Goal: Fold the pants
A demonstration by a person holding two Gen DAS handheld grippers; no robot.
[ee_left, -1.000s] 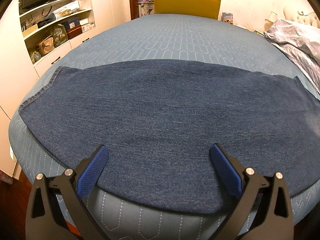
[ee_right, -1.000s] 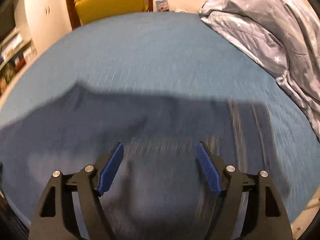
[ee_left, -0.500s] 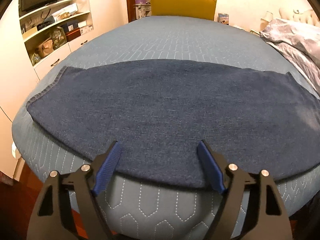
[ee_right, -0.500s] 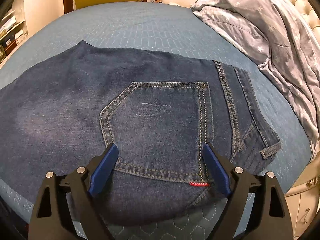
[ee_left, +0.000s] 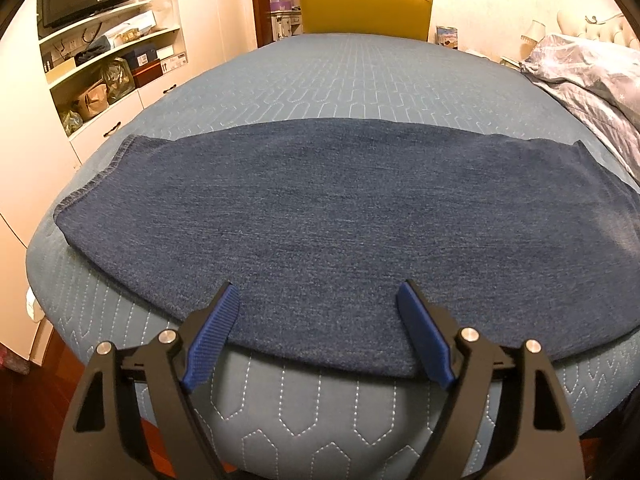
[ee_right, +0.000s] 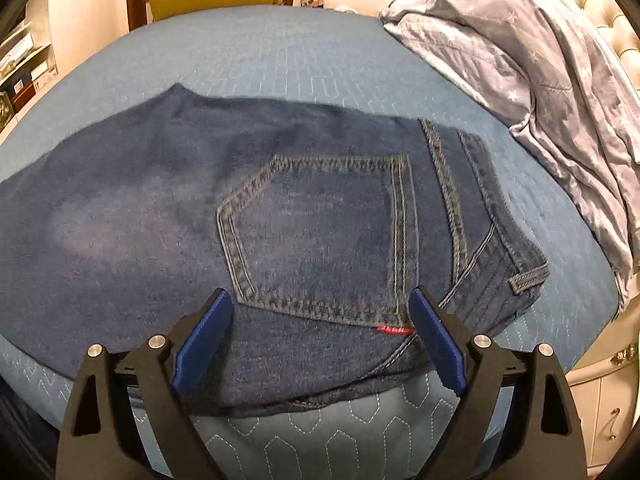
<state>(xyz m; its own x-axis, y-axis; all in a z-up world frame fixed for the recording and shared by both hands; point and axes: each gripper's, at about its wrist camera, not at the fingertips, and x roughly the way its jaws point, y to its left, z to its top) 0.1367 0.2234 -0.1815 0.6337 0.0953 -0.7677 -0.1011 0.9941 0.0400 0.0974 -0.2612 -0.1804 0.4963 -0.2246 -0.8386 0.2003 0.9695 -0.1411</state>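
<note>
Dark blue denim pants (ee_left: pixel 340 216) lie flat across the near part of a blue quilted bed (ee_left: pixel 348 72), folded lengthwise. The hem end is at the left in the left wrist view. The waist end with the back pocket (ee_right: pixel 320 232) and belt loop shows in the right wrist view. My left gripper (ee_left: pixel 318 300) is open and empty, just above the pants' near edge over the leg part. My right gripper (ee_right: pixel 320 304) is open and empty, over the near edge below the pocket.
A grey star-print duvet (ee_right: pixel 540 80) is heaped at the right of the bed. A yellow chair (ee_left: pixel 366 8) stands behind the bed. White shelves (ee_left: pixel 112 64) with boxes and bags line the left wall. A cream nightstand (ee_right: pixel 600 400) stands at the lower right.
Both grippers have drawn back toward the near edge of the bed. The right view has steadied from a blurred sweep over the waist end. The pants lie unmoved.
</note>
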